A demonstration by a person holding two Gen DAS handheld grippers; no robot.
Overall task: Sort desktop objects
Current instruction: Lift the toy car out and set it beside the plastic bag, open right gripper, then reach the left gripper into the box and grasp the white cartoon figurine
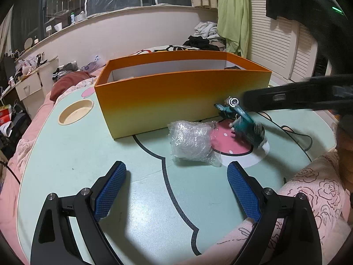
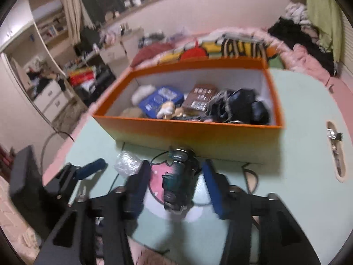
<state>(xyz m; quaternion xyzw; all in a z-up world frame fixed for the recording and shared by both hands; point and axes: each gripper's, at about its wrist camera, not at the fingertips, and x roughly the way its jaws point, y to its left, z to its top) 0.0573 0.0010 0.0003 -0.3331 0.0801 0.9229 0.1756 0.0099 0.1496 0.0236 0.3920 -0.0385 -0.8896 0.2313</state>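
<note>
Your right gripper [image 2: 174, 187] straddles the teal flashlight [image 2: 179, 176], which lies on the pale green table [image 2: 297, 154] over its pink-and-white print, lens end toward the orange box [image 2: 189, 132]. The jaws stand wide, one blue pad on each side of the flashlight's body, and a gap shows on both sides, so nothing is gripped. The view is blurred, so finer contact cannot be judged.

Your left gripper [image 1: 176, 190] also stands wide open, holding nothing, above the bare table [image 1: 77, 154]. The wad of clear plastic wrap [image 1: 192, 141] lies ahead of its fingertips, slightly toward the right pad, just beside the flashlight [image 1: 242, 121] and near the front wall of the box [image 1: 165, 97]. The box already holds assorted items.
</note>
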